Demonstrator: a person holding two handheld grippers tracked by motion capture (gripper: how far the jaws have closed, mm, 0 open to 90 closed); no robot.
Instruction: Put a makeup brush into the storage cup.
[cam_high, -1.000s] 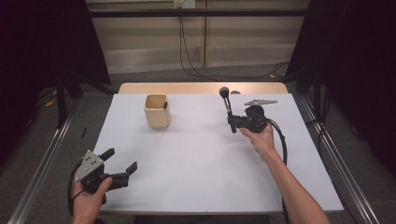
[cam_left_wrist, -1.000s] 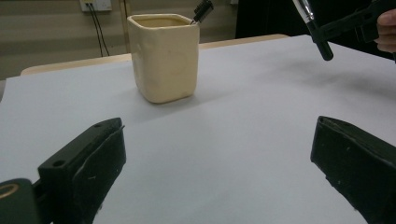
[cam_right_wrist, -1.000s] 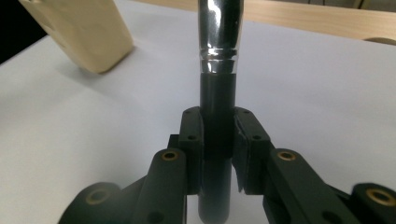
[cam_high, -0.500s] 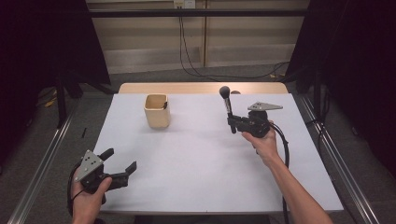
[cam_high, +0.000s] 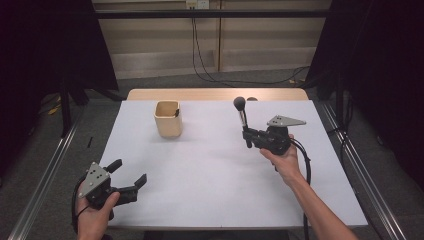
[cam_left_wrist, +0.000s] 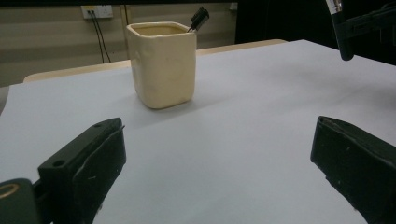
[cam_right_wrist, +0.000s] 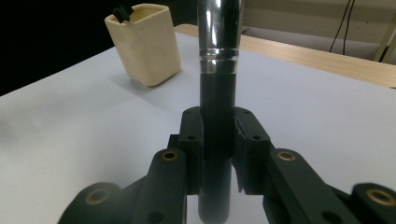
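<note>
White covering spreads over the worktop (cam_high: 210, 165), with dark curtains at both sides. Near the front left corner, the left hand-held gripper (cam_high: 131, 176) rests with its jaws wide apart. Farther back stands a cream cup (cam_high: 168, 118) containing a black item. Right of centre, the right hand-held gripper (cam_high: 247, 135) clamps a brush (cam_high: 241, 111) upright above the worktop.
</note>
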